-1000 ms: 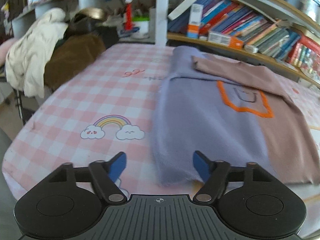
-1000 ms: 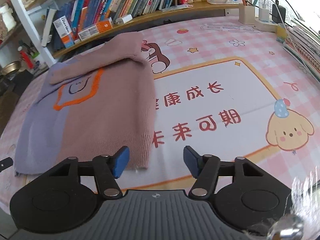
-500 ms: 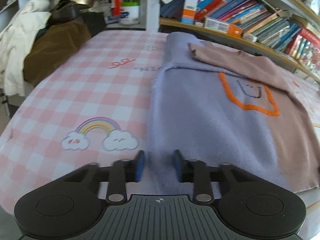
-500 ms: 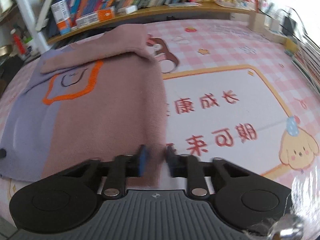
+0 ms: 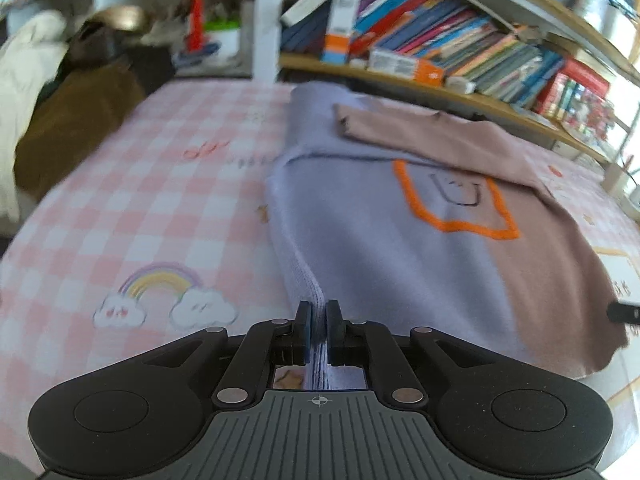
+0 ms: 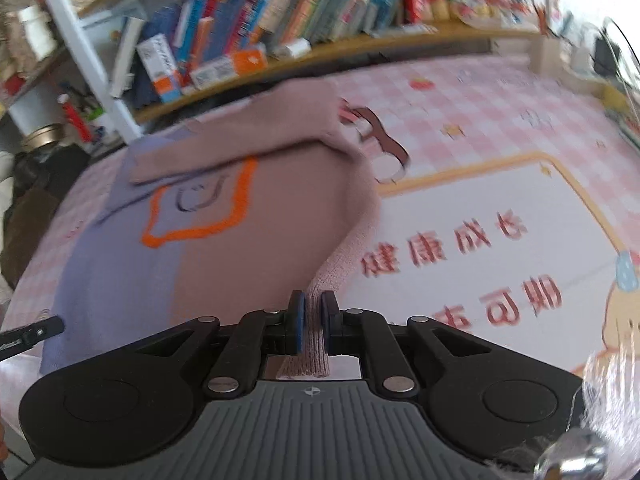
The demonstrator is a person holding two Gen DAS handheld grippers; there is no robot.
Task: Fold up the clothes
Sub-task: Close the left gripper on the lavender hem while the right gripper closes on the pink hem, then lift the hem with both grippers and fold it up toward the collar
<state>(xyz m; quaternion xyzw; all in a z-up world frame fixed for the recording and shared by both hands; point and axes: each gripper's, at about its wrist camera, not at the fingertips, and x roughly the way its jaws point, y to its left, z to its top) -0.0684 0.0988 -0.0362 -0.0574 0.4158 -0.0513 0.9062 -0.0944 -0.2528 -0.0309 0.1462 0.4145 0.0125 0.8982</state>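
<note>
The left gripper [image 5: 318, 322] is clenched on the lilac corner of the sweater [image 5: 380, 240]; the ribbed hem is pinched between its blue pads and pulled into a raised ridge that runs up the middle of the left wrist frame. The right gripper [image 6: 312, 320] grips the pink corner of the same sweater [image 6: 240, 240], its hem likewise pinched into a ridge at lower centre of the right wrist frame. Both jaws have just closed onto the cloth.

The sweater lies flat on the pink checked tablecloth [image 5: 140, 200], half lilac and half dusty pink, with an orange outline [image 5: 456, 208] on its chest and a pink sleeve [image 5: 420, 136] folded across its upper part.

A shelf [image 5: 440, 92] along the top of both frames holds a row of books [image 5: 460, 48], standing or leaning. In the upper left of the left wrist frame a red bottle [image 5: 196, 20] stands by a white tub [image 5: 224, 38], and a cream garment [image 5: 24, 76] and a brown one [image 5: 72, 120] are heaped beyond the table's edge.

Left of the sweater the cloth lies bare around a rainbow print [image 5: 164, 296]. To its right in the right wrist frame is a broad free stretch with red characters [image 6: 460, 264] and a puppy print [image 6: 624, 312]. The near table edge runs just beneath both grippers.
</note>
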